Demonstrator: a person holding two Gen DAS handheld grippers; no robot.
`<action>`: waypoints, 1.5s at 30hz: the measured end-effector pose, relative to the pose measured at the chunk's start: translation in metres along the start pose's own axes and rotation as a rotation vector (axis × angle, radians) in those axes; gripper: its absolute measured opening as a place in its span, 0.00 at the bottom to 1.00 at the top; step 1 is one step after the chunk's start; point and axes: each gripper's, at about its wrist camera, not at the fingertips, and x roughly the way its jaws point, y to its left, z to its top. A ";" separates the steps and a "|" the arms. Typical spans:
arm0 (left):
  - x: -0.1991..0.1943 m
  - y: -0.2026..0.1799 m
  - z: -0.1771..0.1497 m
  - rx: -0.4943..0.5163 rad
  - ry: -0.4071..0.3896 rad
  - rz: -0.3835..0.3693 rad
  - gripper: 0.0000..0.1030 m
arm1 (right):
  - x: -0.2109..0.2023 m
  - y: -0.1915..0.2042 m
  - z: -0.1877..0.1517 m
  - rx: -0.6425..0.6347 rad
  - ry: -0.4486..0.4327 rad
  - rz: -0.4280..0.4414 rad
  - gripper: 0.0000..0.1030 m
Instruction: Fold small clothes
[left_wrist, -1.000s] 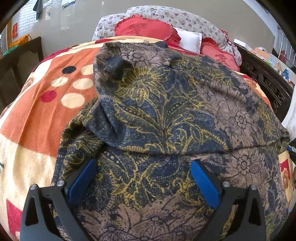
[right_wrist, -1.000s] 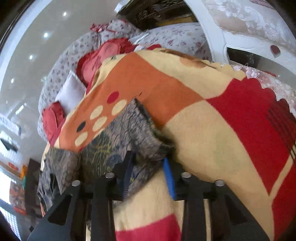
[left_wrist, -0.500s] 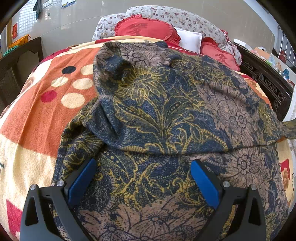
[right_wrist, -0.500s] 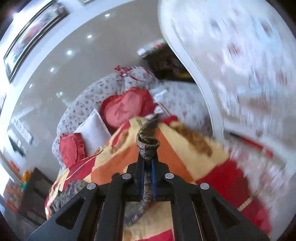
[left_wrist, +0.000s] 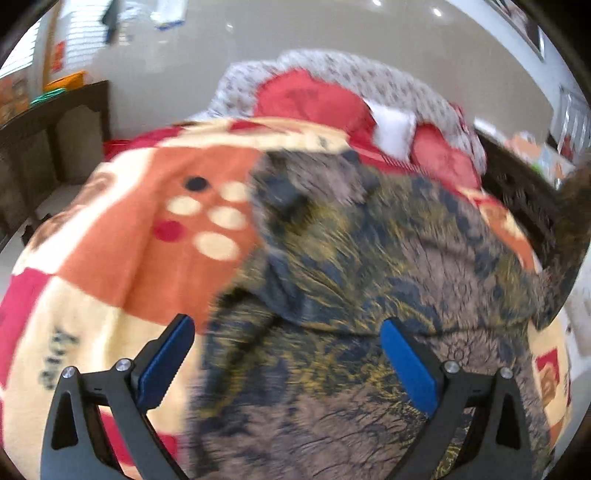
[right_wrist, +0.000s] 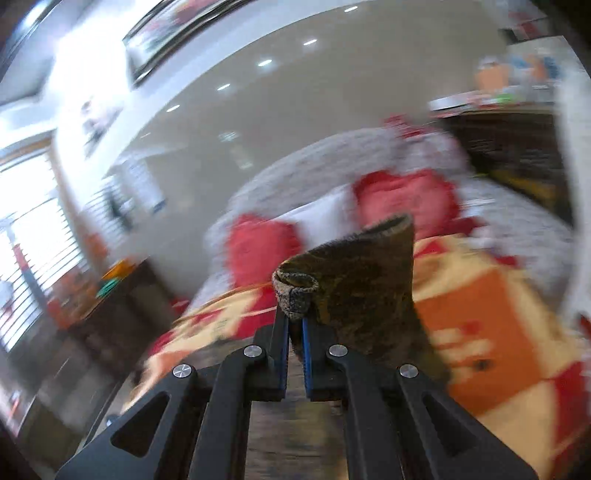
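Note:
A dark floral garment (left_wrist: 369, 295), blue, gold and brown, lies spread on the patterned blanket (left_wrist: 122, 258) of a bed. My left gripper (left_wrist: 288, 354) is open and empty above its near part, blue pads wide apart. My right gripper (right_wrist: 294, 325) is shut on a hem of the garment (right_wrist: 362, 291) and holds it raised above the bed. That lifted part shows at the right edge of the left wrist view (left_wrist: 569, 229).
Red heart cushions (left_wrist: 306, 99) and a white pillow (left_wrist: 391, 129) lie at the bed's head. A dark wooden cabinet (left_wrist: 48, 147) stands to the left, a dark carved piece (left_wrist: 524, 192) to the right. Both views are motion-blurred.
My right gripper closed on the garment's edge and lifted it up off the blanket. My left gripper shifted to the left, still open.

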 end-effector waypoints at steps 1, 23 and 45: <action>-0.005 0.009 -0.002 -0.022 -0.009 0.019 1.00 | 0.016 0.019 -0.005 -0.014 0.018 0.037 0.23; 0.011 0.049 -0.049 -0.139 0.069 0.000 1.00 | 0.279 0.206 -0.210 -0.142 0.540 0.150 0.34; 0.106 -0.013 0.029 0.031 0.114 0.005 0.42 | 0.142 -0.067 -0.178 0.035 0.368 -0.319 0.13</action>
